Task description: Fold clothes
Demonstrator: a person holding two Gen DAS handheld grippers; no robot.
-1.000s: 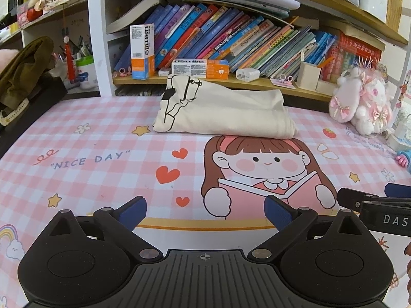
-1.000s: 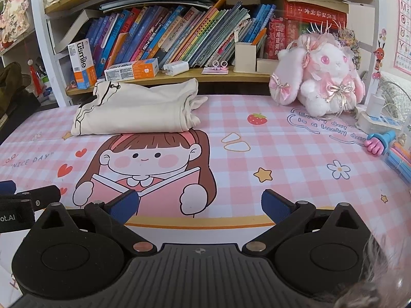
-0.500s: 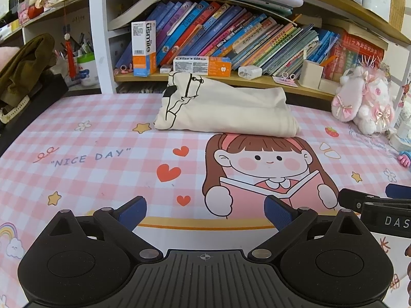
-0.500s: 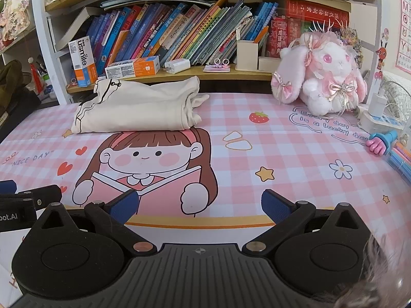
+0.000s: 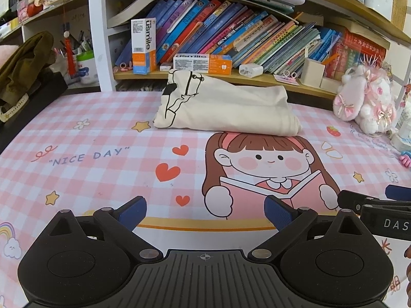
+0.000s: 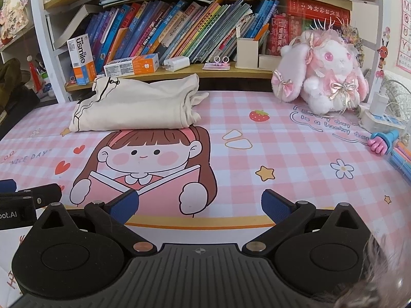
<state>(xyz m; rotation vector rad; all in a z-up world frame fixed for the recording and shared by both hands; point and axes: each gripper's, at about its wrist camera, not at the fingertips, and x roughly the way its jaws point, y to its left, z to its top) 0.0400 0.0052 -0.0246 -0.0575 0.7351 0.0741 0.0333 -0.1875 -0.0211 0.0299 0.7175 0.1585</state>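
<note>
The folded cream garment (image 5: 226, 107) lies at 12 o'clock on the pink checked desk (image 5: 102, 138), below the bookshelf (image 6: 179, 73). The left gripper (image 5: 205, 211) and right gripper (image 6: 200, 204) both gape wide, holding nothing, well apart from it.

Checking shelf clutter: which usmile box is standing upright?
The taller white-and-orange usmile box at the shelf's left end stands upright; the other usmile box lies flat beside it.
</note>
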